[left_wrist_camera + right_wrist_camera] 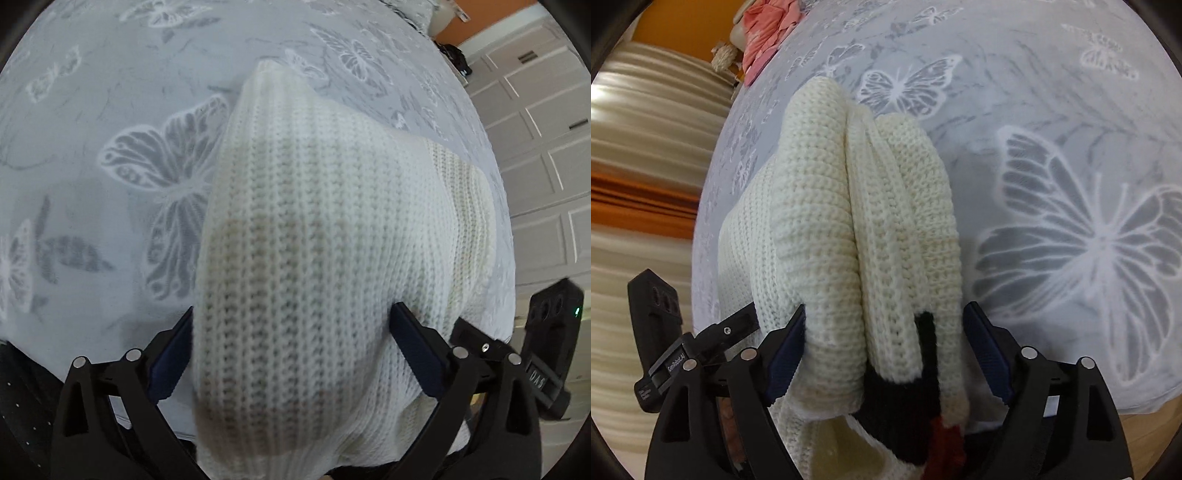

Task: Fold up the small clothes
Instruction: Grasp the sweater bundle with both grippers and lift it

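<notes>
1. Nearest in the left wrist view, the left gripper (291, 332), black with dark blue pads, has its two fingers spread wide, one on each side of a cream-white, chunky ribbed knit garment (314, 240). The cloth fills the gap between them; I cannot tell whether they are pinching it or only straddling it.
2. Nearest in the right wrist view, the right gripper (884, 332) is also spread wide around the same knit garment (849, 221). Its left pad touches the bunched folds, while the right pad stands just beside the cloth. A real grasp cannot be confirmed here either.
3. Close to the right gripper, the garment shows a black knitted band (905, 398) and a small dark red patch (945, 443) near the bottom edge.
4. The garment is gathered into thick rolled folds and runs away from both grippers over a pale grey bedspread printed with white butterflies (110, 184) (1071, 240).
5. The other gripper's black body (550, 332) (657, 332) shows at the side of each view, so the two are near each other.
6. Farther off, a crumpled coral-pink cloth (768, 29) lies at the bedspread's far edge.
7. Beyond the bed are white panelled doors (535, 147), an orange wall (480, 26) and cream striped curtains (646, 147).
</notes>
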